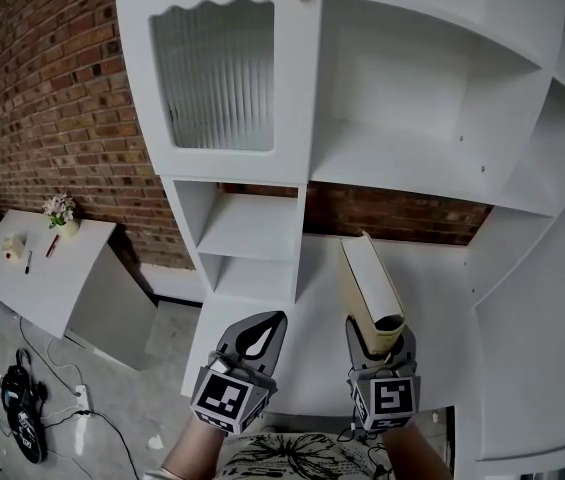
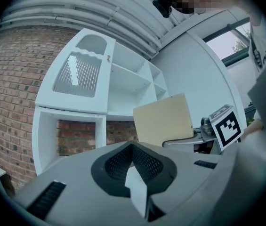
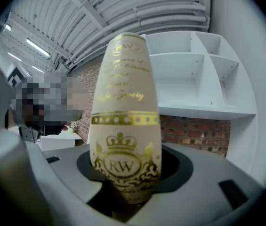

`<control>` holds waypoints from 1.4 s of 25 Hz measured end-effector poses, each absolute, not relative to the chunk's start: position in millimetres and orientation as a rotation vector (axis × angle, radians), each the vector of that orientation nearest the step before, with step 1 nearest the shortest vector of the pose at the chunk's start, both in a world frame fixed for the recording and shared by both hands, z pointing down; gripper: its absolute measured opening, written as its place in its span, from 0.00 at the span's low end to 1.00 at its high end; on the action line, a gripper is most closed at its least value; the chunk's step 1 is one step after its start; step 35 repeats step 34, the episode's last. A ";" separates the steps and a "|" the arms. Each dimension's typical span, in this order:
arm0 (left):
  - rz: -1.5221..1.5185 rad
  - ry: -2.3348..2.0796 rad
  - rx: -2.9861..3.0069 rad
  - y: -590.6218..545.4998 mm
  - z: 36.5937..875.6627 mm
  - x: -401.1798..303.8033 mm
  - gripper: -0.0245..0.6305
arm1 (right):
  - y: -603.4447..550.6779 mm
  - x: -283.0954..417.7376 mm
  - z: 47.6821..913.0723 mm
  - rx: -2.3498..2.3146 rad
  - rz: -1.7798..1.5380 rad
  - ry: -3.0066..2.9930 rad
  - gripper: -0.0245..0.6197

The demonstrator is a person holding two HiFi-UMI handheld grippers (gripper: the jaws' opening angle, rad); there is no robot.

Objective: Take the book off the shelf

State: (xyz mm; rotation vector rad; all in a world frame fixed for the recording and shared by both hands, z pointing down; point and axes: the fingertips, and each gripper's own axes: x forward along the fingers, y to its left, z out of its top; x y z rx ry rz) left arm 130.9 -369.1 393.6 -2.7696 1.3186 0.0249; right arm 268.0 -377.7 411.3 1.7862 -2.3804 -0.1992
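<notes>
A cream book [image 1: 370,278] with gold print on its spine stands upright in my right gripper [image 1: 382,340], which is shut on its lower end. It is held in front of the white shelf unit [image 1: 402,168], clear of the shelves. In the right gripper view the book's spine [image 3: 125,121] fills the middle, rising from between the jaws. My left gripper [image 1: 258,340] is beside it on the left, shut with nothing in it. From the left gripper view the book's cover [image 2: 163,119] and the right gripper's marker cube [image 2: 226,126] show to the right.
The shelf unit has a ribbed-glass cabinet door [image 1: 212,68], small cubbies [image 1: 247,233] below it and a white desk surface [image 1: 432,298]. A brick wall [image 1: 52,98] stands behind. A small white table [image 1: 42,278] with a flower pot [image 1: 60,213] is at the left; cables [image 1: 22,408] lie on the floor.
</notes>
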 end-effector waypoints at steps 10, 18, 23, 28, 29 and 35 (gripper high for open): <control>0.017 1.313 -2.773 -387.6 392.4 129.1 0.06 | -392.1 263.5 406.4 1.801 -0.164 -2.414 0.39; -0.002 1.315 -2.776 -395.0 398.4 124.8 0.06 | -395.5 253.2 412.3 1.804 -0.126 -2.430 0.39; 0.014 1.305 -2.784 -398.5 399.5 124.9 0.06 | -397.9 251.7 411.1 1.818 -0.136 -2.414 0.39; 0.007 1.293 -2.794 -399.9 397.5 124.7 0.06 | -399.6 252.7 410.4 1.829 -0.128 -2.400 0.39; 0.009 1.293 -2.796 -400.5 398.3 124.1 0.06 | -399.8 252.8 411.0 1.830 -0.125 -2.399 0.39; 0.011 1.285 -2.806 -403.3 400.3 124.0 0.06 | -402.9 252.9 411.4 1.827 -0.110 -2.393 0.39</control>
